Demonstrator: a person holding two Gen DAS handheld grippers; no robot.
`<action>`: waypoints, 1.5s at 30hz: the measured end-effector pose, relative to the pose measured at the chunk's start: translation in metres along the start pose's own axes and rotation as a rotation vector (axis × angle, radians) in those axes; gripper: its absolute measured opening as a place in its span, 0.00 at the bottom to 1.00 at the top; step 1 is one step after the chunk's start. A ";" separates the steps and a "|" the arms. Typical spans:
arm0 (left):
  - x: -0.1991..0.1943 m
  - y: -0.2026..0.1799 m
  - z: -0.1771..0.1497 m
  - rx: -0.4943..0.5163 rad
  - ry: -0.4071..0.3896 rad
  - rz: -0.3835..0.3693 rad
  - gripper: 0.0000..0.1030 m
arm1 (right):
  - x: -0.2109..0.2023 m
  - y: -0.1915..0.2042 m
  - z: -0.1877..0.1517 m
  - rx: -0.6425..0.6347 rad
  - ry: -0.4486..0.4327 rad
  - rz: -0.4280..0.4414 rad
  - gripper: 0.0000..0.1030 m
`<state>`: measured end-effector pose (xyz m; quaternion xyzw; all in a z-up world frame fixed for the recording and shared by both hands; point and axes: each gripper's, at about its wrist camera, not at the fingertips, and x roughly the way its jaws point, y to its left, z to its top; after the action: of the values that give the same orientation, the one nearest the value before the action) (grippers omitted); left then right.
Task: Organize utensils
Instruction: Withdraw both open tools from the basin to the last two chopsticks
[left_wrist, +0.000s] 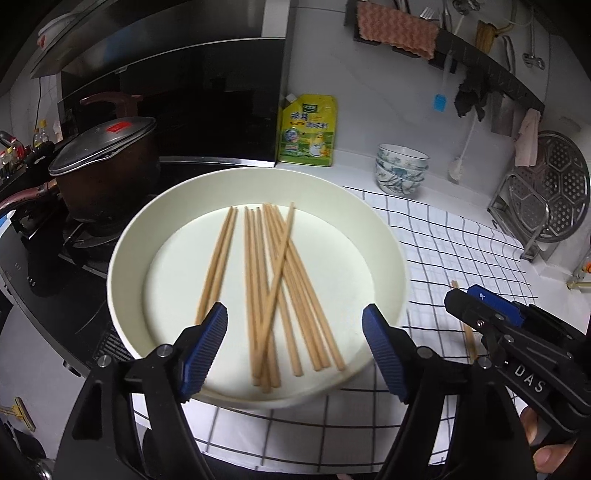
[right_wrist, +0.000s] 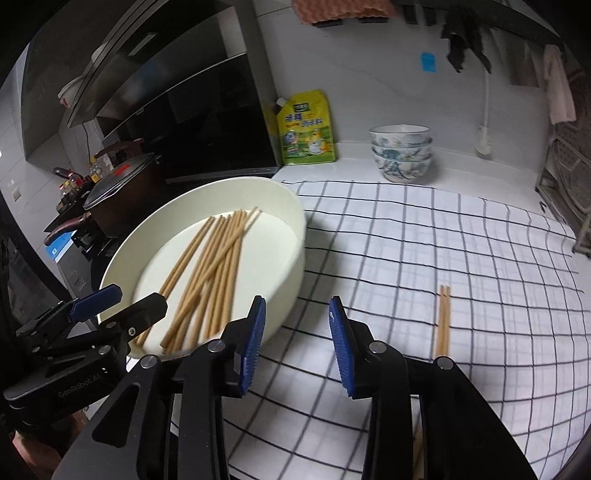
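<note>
You see loose wooden chopsticks (left_wrist: 271, 284) in the round cream basin (left_wrist: 125, 243) on the checked cloth (right_wrist: 424, 240); right of it lies a wooden chopstick pair (right_wrist: 442, 321); stacked patterned bowls (right_wrist: 402, 153) stand behind.

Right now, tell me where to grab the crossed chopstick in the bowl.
Take the crossed chopstick near its far end, which sticks out clear of the others. Come from above with the jaws across its length; lower down it lies over the pile, so neighbours would likely be caught.

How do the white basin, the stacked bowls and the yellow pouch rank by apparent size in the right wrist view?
1. white basin, though it is nearest
2. and 3. yellow pouch and stacked bowls look alike; unranked
</note>
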<state>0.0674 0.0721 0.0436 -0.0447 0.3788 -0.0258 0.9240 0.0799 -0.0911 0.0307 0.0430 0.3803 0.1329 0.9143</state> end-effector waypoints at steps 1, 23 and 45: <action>-0.001 -0.005 -0.002 0.003 -0.001 -0.008 0.73 | -0.004 -0.004 -0.003 0.007 -0.001 -0.008 0.35; -0.013 -0.083 -0.045 0.120 0.040 -0.118 0.80 | -0.018 -0.096 -0.093 0.102 0.110 -0.211 0.37; 0.005 -0.103 -0.062 0.150 0.108 -0.126 0.82 | 0.001 -0.094 -0.099 0.036 0.157 -0.224 0.07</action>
<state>0.0261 -0.0351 0.0066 0.0021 0.4216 -0.1142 0.8995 0.0304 -0.1836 -0.0567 0.0064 0.4555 0.0262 0.8899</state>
